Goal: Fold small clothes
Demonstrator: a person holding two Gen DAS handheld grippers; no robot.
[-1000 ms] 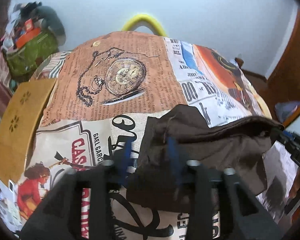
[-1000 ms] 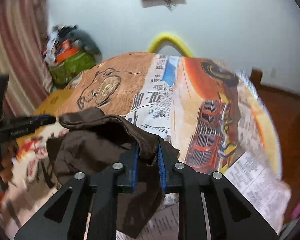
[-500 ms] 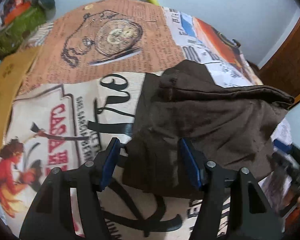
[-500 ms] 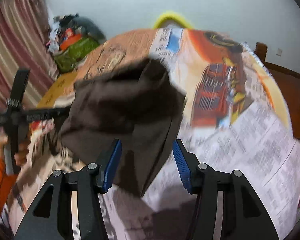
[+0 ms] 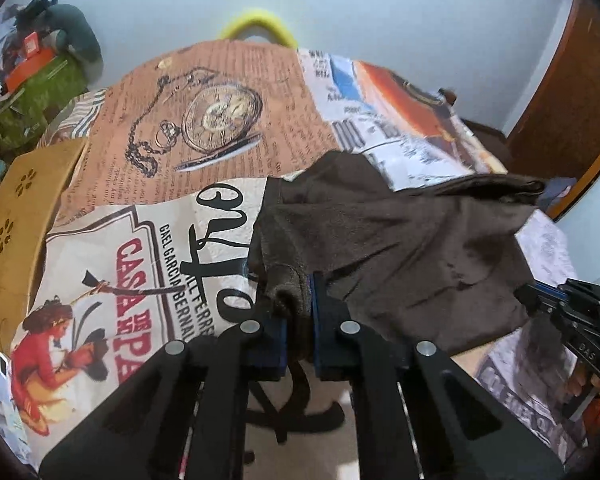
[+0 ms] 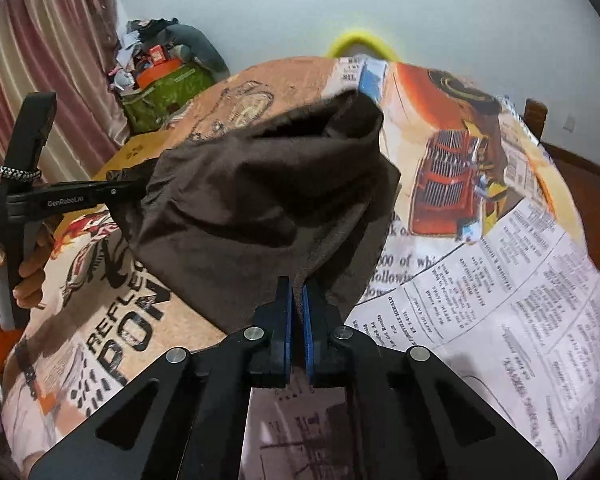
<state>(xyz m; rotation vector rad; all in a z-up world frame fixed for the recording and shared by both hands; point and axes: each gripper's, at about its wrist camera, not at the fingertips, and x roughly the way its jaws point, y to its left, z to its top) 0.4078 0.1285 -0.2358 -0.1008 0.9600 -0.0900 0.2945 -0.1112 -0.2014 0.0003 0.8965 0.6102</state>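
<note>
A small dark brown garment [image 5: 400,248] hangs slack between my two grippers above the printed tablecloth [image 5: 148,240]. My left gripper [image 5: 298,300] is shut on the garment's near left corner. My right gripper [image 6: 298,300] is shut on the garment's [image 6: 252,208] near right edge. In the left wrist view the right gripper [image 5: 580,328] shows at the far right edge. In the right wrist view the left gripper [image 6: 128,190] shows at the left, held by a hand, with its tip in the cloth. The garment's far fold rests on the table.
A round table with a newspaper-print cloth [image 6: 500,280] fills both views. A yellow cardboard box [image 5: 16,216] lies at the left edge. A green bag with clutter [image 5: 28,100] sits at the back left. A yellow chair back [image 5: 256,24] stands behind, a wooden door [image 5: 572,92] at right.
Half a second ago both grippers were open around the garment lying on the table. Now both have shut on its near edge and the cloth is lifted between them.
</note>
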